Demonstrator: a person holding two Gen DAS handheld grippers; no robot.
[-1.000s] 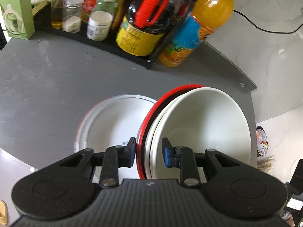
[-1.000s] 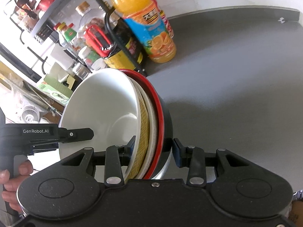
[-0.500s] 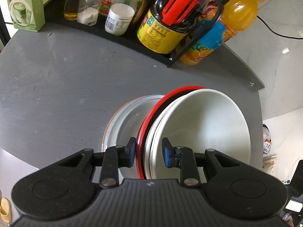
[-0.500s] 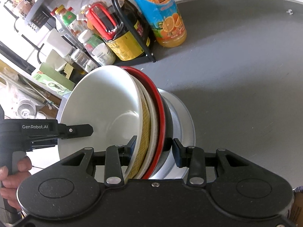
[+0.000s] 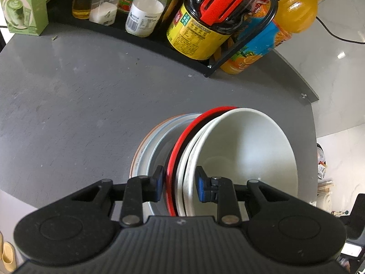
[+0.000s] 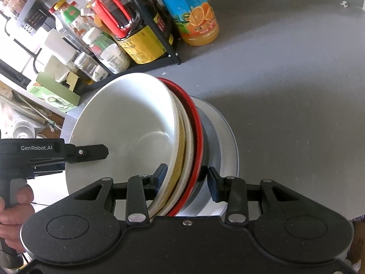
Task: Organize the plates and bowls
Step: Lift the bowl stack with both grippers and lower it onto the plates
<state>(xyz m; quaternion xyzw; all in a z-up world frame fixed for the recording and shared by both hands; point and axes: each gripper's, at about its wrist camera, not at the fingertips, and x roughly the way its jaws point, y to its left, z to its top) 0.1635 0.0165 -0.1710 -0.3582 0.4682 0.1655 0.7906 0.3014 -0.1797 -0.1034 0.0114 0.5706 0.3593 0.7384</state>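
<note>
Both tongs pinch one tilted bowl stack over the grey tabletop (image 5: 68,105).

Left wrist: left tongs (image 5: 179,186) clamp the bowl stack (image 5: 239,150); plate (image 5: 148,150) just left, condiment rack (image 5: 159,34) ahead.
Right wrist: right tongs (image 6: 186,179) grip the stack's rims; juice bottle (image 6: 194,16) ahead.

1. Left claw (image 5: 179,186): matte black plastic body with a ribbed centre panel, two round embossed discs, and silver pivot screws on black link arms.
2. Its fingers (image 5: 202,188) carry blue pads.
3. Right claw (image 6: 185,180): same black housing, speckled finish, silver screws, dark blue pads.
4. From the right wrist view, the left claw's side reads "GenRobot.AI" in white.
5. Hand (image 6: 10,214) on the black grip; no sleeve visible.
</note>
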